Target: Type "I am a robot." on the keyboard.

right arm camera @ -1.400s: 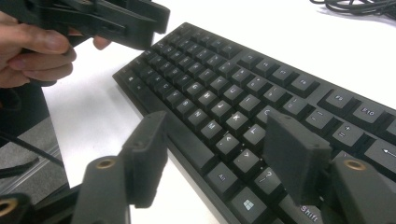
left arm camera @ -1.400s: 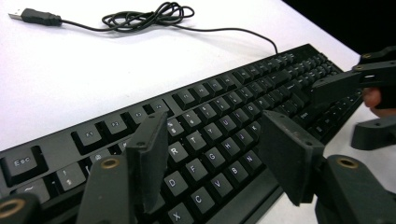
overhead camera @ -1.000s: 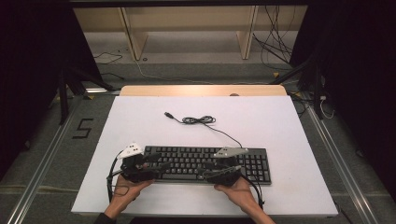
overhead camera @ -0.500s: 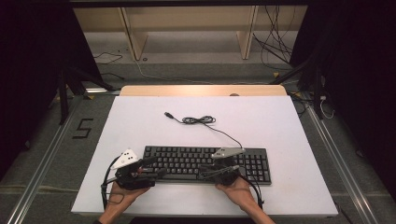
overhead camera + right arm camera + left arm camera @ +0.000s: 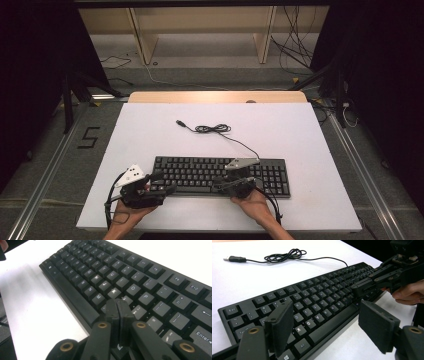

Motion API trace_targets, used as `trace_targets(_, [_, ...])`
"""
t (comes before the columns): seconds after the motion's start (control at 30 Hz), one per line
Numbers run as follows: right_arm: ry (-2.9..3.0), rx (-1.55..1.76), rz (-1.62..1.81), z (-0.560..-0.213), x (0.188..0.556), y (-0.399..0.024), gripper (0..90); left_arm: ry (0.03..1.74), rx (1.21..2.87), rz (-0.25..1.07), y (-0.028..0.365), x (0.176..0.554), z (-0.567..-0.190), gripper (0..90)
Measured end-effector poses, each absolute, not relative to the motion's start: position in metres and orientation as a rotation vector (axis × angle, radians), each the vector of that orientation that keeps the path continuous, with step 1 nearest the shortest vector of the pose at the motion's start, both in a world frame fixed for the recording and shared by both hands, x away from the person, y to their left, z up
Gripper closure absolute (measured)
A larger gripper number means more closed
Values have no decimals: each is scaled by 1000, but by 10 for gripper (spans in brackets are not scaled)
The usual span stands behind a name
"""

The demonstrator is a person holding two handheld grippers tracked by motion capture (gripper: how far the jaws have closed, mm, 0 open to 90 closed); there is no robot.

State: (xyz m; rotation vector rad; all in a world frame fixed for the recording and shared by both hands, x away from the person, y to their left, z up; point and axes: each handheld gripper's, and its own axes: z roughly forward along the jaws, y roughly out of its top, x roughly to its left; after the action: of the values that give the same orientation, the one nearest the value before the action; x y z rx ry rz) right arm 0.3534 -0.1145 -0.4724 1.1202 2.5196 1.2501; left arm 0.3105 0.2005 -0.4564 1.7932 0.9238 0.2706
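Right claw (image 5: pixel 116 307) just pressed together over keyboard (image 5: pixel 200 172); left claw (image 5: pixel 327 327) spreading wider, empty

A black keyboard (image 5: pixel 220 175) with white legends on its keys is lying on a plain white table (image 5: pixel 300 130). Its black cable (image 5: pixel 215 129), ending in a black USB plug (image 5: pixel 234 258), is showing dark against the white. The left gripper (image 5: pixel 324 327) is showing matte black pads with brass-coloured rivets, and a light grey speckled plate on top. The right gripper (image 5: pixel 117 307) is looking black too, with the same brass-coloured rivets. Beyond the table edge, a pale wooden strip (image 5: pixel 217 97) is glowing tan.
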Motion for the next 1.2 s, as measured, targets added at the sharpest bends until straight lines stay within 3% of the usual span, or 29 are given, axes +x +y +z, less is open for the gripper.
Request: trace_targets(1.2, [2522,1138,1228,-478,354,-114,889,946,1779,273,206,309,-458,260])
